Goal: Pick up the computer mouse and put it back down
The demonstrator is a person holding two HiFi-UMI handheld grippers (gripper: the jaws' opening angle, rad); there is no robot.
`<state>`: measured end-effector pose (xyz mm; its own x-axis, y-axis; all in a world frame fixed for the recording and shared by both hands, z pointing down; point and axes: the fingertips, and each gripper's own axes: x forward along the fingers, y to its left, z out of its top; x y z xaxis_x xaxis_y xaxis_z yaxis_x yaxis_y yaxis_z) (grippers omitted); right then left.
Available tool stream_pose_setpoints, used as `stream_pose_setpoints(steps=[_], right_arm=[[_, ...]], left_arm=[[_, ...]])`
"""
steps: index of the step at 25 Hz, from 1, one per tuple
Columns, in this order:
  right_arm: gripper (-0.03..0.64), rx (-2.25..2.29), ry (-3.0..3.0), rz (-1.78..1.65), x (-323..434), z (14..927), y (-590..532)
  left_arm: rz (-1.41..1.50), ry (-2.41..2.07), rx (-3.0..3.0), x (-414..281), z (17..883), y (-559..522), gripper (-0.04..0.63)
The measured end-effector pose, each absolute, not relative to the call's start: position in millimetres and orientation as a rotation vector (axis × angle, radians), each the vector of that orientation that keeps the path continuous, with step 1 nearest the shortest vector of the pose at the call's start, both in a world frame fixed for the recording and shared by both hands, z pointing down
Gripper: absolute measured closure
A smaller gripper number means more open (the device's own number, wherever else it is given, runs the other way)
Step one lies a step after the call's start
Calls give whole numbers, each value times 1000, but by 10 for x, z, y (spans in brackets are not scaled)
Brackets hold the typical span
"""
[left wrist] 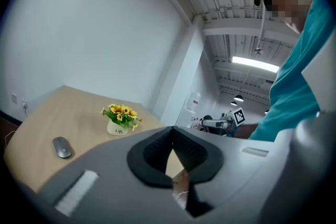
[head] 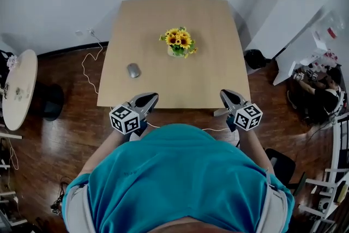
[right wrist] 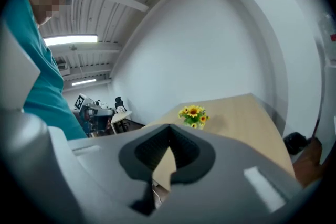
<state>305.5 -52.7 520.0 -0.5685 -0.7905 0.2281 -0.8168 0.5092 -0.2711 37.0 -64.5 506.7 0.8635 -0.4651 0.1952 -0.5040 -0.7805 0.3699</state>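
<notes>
Grey oval computer mouse (head: 133,70) lies flat on tabletop (head: 163,24), left of sunflower pot (head: 179,44); left gripper view catches it, right gripper view only the pot. Jaws closed, empty: left gripper (head: 148,99), right gripper (head: 228,95)

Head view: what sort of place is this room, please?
Probably an office or a lab workroom. A plain wooden table carries a computer mouse and a small pot of sunflowers. White desks crowded with equipment stand at the right, on a dark wooden floor.
</notes>
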Motion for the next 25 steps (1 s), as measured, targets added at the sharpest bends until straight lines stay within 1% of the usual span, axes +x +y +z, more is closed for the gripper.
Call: stream_pose_setpoints(steps=[9,14,20,25], right_arm=[[615,1317,-2764,562,2873,5266,-774],[615,1248,-2803,563,2653,5301,-951],[615,1246,-2793,575,2215,5360,-1012],[615,1306,-2754,530,1440,5335,-1202]], left_arm=[[163,-781,2596,389,5076,-677,592],[159,-851,2563,191,5052,-776,592],[125,-870,2558,-360,5060,-953,592],[100,-832,2593,-1237,5120,-1271,592]])
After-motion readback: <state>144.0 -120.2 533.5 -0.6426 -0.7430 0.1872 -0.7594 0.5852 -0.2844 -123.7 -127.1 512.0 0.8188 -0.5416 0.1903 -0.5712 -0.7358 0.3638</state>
